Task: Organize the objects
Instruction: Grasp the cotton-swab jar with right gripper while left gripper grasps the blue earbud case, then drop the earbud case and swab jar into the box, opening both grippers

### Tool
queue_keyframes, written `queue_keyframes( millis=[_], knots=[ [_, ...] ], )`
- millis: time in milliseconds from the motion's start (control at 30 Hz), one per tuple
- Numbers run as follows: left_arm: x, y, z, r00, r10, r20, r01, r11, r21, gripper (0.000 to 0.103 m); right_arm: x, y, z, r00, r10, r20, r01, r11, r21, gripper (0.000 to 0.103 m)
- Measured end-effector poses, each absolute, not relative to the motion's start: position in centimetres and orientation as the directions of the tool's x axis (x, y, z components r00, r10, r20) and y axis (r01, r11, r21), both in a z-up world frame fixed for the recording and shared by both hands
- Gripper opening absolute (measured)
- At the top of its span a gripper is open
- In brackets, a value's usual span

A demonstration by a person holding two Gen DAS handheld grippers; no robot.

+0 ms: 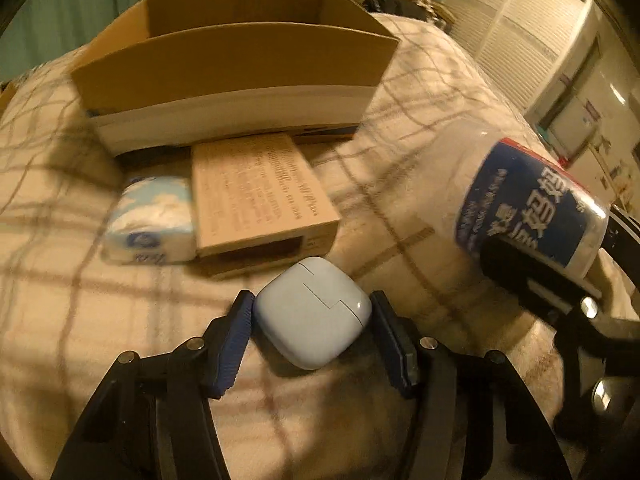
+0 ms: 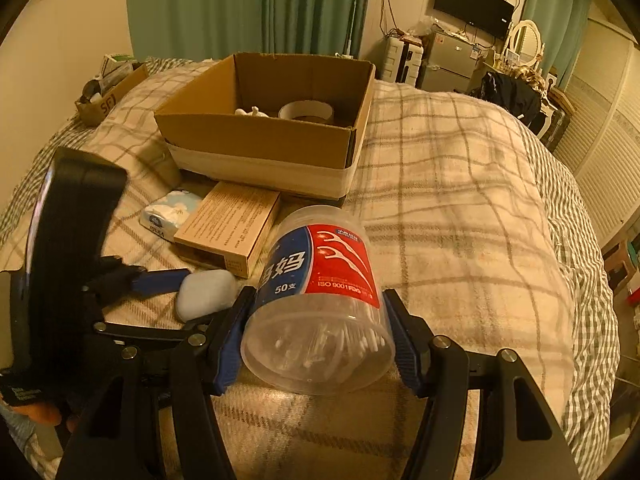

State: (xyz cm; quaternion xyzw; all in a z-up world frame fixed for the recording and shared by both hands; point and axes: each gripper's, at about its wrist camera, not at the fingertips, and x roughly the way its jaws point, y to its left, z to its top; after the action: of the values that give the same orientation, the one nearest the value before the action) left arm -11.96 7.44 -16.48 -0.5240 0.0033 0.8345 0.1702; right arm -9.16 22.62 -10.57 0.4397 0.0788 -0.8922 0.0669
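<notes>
Clamped in the right hand-held gripper [image 2: 316,334], a floss-pick jar [image 2: 320,300] awaits boxing; the left hand-held gripper [image 1: 312,320] pinches an earbud case [image 1: 314,316]; cardboard box [image 2: 256,140] holds little yet.

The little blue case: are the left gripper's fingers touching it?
Touching. In the left wrist view both blue pads of the left gripper press the case's sides.
</notes>
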Motion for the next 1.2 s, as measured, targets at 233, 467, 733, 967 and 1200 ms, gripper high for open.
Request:
queue_keyframes(
  millis=[233,467,733,967,1200],
  knots=[
    [-9.8,4.6,-13.3,-0.497,0.177,-0.85,-0.199,-0.976,-0.086,0.059,-7.8,21.9,-8.8,-0.646,-0.03,-0.763,0.181,-0.977,-0.115,0.061],
    [-7.5,2.9,-9.7,-0.603,0.131,-0.787,-0.16,-0.986,-0.041,0.059,-5.5,20.4,-6.5,-0.691,-0.028,-0.722,0.192,-0.97,-0.146,0.061],
    [-5.1,1.7,-5.1,-0.698,0.124,-0.705,-0.156,-0.988,-0.019,0.059,-3.7,18.0,-3.2,-0.749,-0.023,-0.663,0.211,-0.956,-0.206,0.061],
    [-5.2,0.2,-2.1,-0.732,0.154,-0.664,-0.164,-0.985,-0.047,0.059,-4.1,17.0,0.5,-0.792,-0.042,-0.61,0.221,-0.95,-0.222,0.061],
    [-7.6,-0.1,1.3,-0.751,0.203,-0.628,-0.186,-0.978,-0.094,0.059,-5.9,17.0,4.3,-0.831,-0.073,-0.551,0.226,-0.95,-0.215,0.061]
  ],
)
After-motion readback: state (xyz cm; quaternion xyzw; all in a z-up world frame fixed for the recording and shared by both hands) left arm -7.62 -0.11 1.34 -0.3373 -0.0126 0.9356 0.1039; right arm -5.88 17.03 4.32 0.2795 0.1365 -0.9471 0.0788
